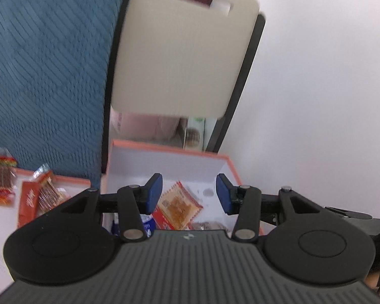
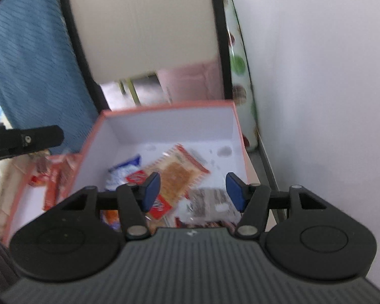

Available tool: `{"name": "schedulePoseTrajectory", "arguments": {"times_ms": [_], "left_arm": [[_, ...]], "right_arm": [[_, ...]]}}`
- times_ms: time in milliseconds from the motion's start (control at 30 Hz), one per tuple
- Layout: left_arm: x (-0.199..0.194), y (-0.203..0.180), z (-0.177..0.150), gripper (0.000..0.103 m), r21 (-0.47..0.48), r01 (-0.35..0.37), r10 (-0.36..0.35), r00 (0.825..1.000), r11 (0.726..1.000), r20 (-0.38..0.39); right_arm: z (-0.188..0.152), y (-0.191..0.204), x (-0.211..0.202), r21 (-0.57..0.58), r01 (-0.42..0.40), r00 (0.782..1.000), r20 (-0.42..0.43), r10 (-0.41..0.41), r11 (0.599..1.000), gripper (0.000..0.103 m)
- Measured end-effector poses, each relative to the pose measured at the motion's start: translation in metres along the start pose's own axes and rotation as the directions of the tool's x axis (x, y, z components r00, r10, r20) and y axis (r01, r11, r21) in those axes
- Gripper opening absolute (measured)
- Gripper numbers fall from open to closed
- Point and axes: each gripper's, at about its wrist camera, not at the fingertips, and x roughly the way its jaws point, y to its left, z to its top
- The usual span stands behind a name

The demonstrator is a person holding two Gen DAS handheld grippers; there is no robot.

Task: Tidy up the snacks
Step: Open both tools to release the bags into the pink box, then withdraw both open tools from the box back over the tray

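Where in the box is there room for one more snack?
The box floor is bare along the back wall and in the right back corner, past the orange cracker pack. The front is crowded: blue pack, grey pack, red packets.

- My right claw [image 2: 190, 190] hangs spread over the open box [image 2: 169, 124]; access from above is free.
- Box floor crowded by cracker packet [image 2: 177, 174]; bare patch at the far right corner.
- Chair back [image 1: 182, 50] looms behind the box; wall [image 2: 316, 76] close on the right.

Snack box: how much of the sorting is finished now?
Several packets, among them an orange cracker packet, already lie in the box. Left gripper and right gripper are open, holding nothing. More snack packets wait on the lid alongside.
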Motion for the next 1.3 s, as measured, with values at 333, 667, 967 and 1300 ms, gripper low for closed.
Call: {"name": "schedulePoseTrajectory", "arguments": {"times_ms": [333,667,967,1300], "left_arm": [[-0.081,0.019,0.002,0.053,-0.006,-0.002,0.003,0.992,1.0,0.129],[-0.132,0.054,-0.023,0.053,-0.008,-0.023,0.024,0.983,1.0,0.18],[-0.153,0.09,-0.049,0.053,-0.034,-0.02,0.026,0.978,0.999,0.205],[-0.178,0.135,-0.072,0.053,-0.085,-0.04,0.059,0.97,0.996,0.237]], "right_arm": [[0.009,0.037,-0.067,-0.047,-0.026,0.991,0.128,0.032,0.999,0.06],[-0.01,0.073,-0.101,-0.075,-0.024,0.985,0.172,0.036,0.997,0.06],[-0.041,0.114,-0.108,-0.118,-0.047,0.983,0.172,0.067,0.992,0.06],[-0.068,0.151,-0.097,-0.139,-0.07,0.987,0.136,0.089,0.988,0.06]]}}
